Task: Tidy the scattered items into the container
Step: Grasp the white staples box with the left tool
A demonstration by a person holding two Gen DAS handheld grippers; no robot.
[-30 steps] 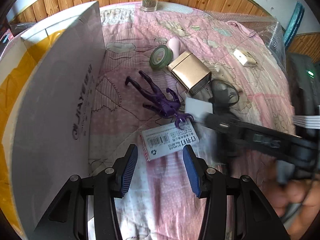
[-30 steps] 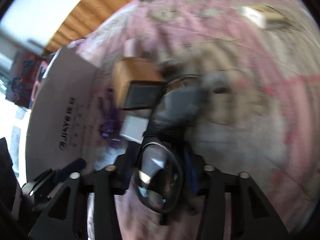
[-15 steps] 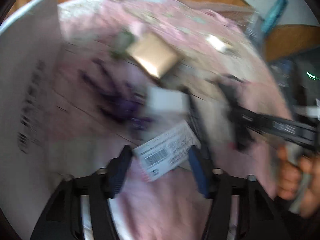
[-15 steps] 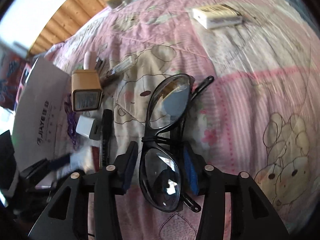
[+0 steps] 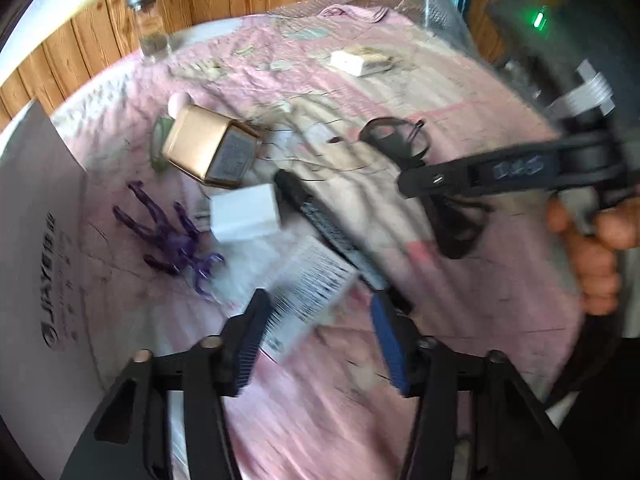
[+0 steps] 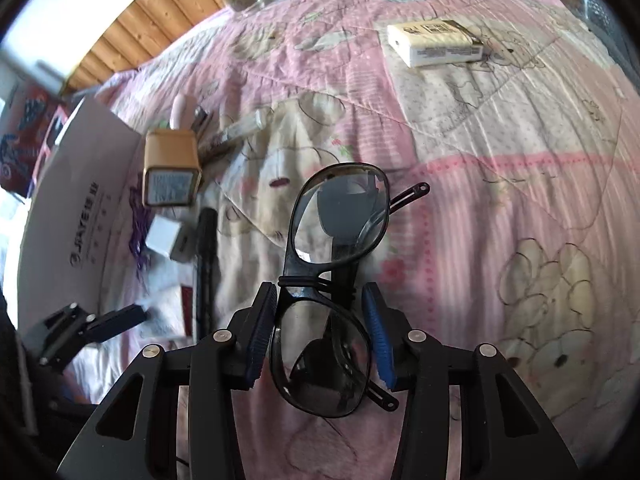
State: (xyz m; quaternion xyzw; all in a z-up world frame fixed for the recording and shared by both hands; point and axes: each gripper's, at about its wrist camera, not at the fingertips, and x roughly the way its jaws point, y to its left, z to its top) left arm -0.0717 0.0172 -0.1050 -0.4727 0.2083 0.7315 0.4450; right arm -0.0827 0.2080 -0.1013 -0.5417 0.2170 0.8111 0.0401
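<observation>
Two claws work over a bed covered by a pink quilt (image 6: 500, 184). From the right wrist view, the right claw (image 6: 320, 340) grips a pair of black-framed glasses (image 6: 332, 280) across the near lens, both blue pads against the frame, the far lens sticking out forward above the quilt. The left claw (image 5: 320, 344) hangs with its jaws apart and nothing between them, just above a white barcoded packet (image 5: 308, 292) lying on the quilt. Past the packet lie a black marker (image 5: 324, 228), a white charger block (image 5: 244, 216), a purple toy figure (image 5: 168, 236) and a gold box (image 5: 212, 152), all close together. A white pack (image 6: 436, 42) lies well apart, farther up the bed. The white cardboard container (image 5: 40, 280) stands at the left edge, just beside the purple figure. A glass jar (image 5: 150, 24) stands by the wooden wall panelling
</observation>
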